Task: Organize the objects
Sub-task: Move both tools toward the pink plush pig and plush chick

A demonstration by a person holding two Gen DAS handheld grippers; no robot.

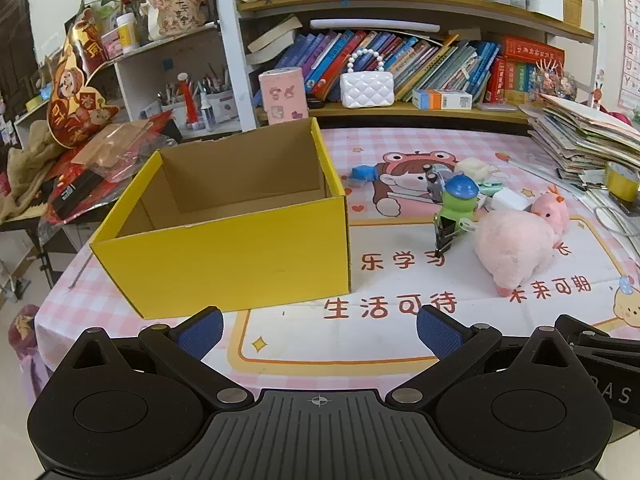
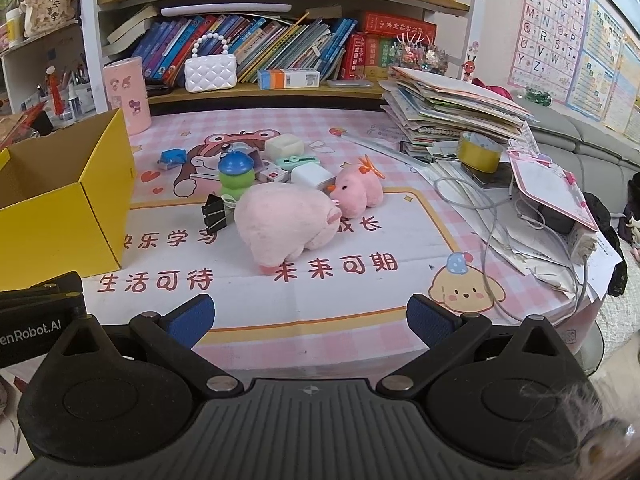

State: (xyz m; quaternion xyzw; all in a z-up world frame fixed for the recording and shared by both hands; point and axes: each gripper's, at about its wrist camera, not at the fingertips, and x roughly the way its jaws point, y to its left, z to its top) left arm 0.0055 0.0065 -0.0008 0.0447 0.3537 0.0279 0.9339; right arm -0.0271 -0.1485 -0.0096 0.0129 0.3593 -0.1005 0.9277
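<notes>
An open, empty yellow cardboard box stands on the left of the pink table mat; it shows at the left edge of the right wrist view. Right of it lie a large pink plush, a small pink plush chick, a green frog toy with a blue cap, a black binder clip and several small items behind. My left gripper and right gripper are both open and empty near the table's front edge.
A bookshelf runs along the back with a white quilted purse and a pink canister. A stack of papers, a tape roll, cables and a pink board crowd the right side.
</notes>
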